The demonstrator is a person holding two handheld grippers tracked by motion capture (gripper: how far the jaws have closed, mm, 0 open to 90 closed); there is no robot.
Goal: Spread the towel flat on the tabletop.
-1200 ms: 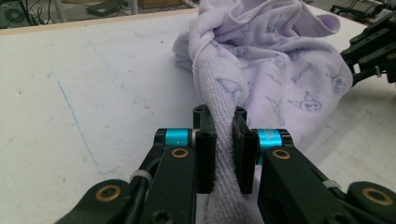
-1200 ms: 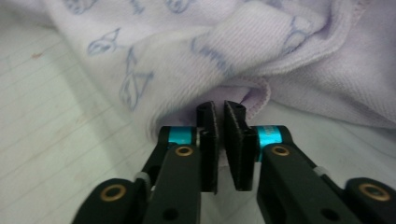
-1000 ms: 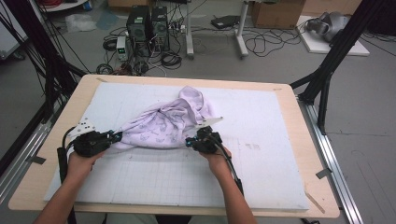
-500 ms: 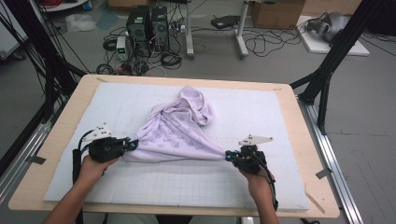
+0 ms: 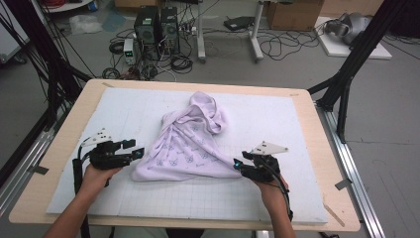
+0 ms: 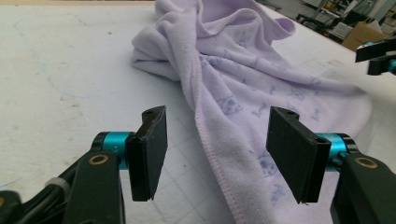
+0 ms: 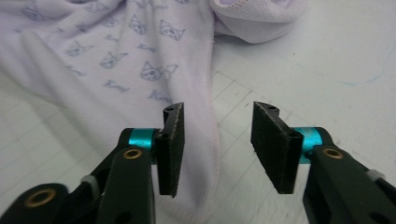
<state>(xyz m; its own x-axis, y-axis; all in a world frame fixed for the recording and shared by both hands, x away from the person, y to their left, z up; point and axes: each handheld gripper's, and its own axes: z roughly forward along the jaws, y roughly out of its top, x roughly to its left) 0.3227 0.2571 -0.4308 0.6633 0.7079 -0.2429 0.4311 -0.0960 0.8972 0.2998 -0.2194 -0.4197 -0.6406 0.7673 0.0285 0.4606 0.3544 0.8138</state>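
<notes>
A lilac garment (image 5: pixel 190 144) printed with small cat faces lies on the white gridded mat (image 5: pixel 277 198), its lower edge stretched flat and its top bunched into folds. My left gripper (image 5: pixel 138 152) sits at the garment's lower left corner. Its jaws have just been opening, and the hem (image 6: pixel 219 154) lies loose between them in the left gripper view (image 6: pixel 217 116). My right gripper (image 5: pixel 237 165) is at the lower right corner. Its jaws have also just been opening, and the garment's edge (image 7: pixel 201 140) rests on the mat between the pads (image 7: pixel 218 109), untouched.
The mat covers a wooden table (image 5: pixel 59 148). Black frame posts (image 5: pixel 346 84) stand at its right and left sides. Computer cases (image 5: pixel 156 29) and cables sit on the floor beyond the far edge. The right gripper (image 6: pixel 378 56) appears far off in the left gripper view.
My right gripper has moved right, drawing the garment's lower edge out flat. Both grippers, shut on the hem before, now stand open with the cloth released.
</notes>
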